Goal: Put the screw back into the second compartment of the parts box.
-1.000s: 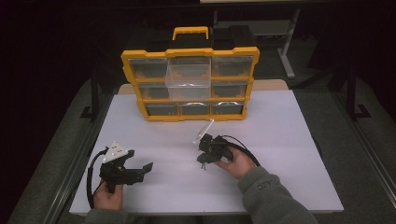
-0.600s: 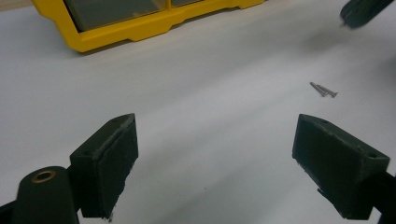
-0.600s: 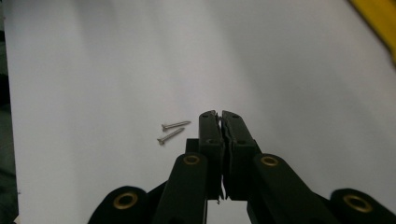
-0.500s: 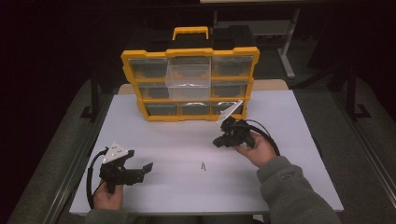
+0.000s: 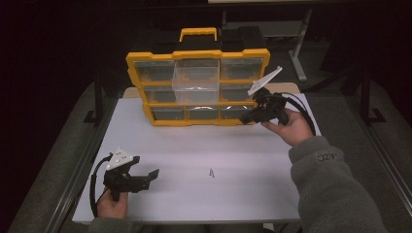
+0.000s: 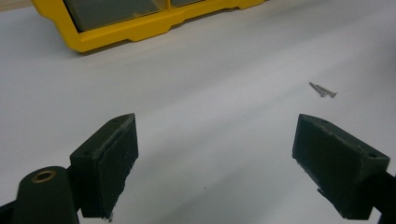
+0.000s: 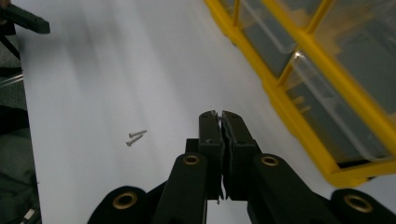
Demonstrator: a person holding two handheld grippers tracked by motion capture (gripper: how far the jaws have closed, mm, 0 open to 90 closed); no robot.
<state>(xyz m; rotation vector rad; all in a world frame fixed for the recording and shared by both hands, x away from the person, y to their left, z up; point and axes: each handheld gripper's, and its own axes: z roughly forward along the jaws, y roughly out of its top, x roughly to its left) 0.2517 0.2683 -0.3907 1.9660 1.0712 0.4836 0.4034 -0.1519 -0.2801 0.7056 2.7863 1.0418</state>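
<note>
With its jaws pressed together on nothing, the right gripper (image 5: 244, 119) should open before reaching the drawer cabinet (image 5: 197, 87) just ahead; the two screws (image 7: 135, 136) lie behind it, on the table (image 5: 194, 145).

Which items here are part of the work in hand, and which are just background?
In play:
- two screws lying loose on the white table
- yellow drawer organizer, middle clear drawer pulled out
- right hand-held gripper, shut, near the organizer
- left hand-held gripper, open

Background:
- metal frame behind the table
</note>
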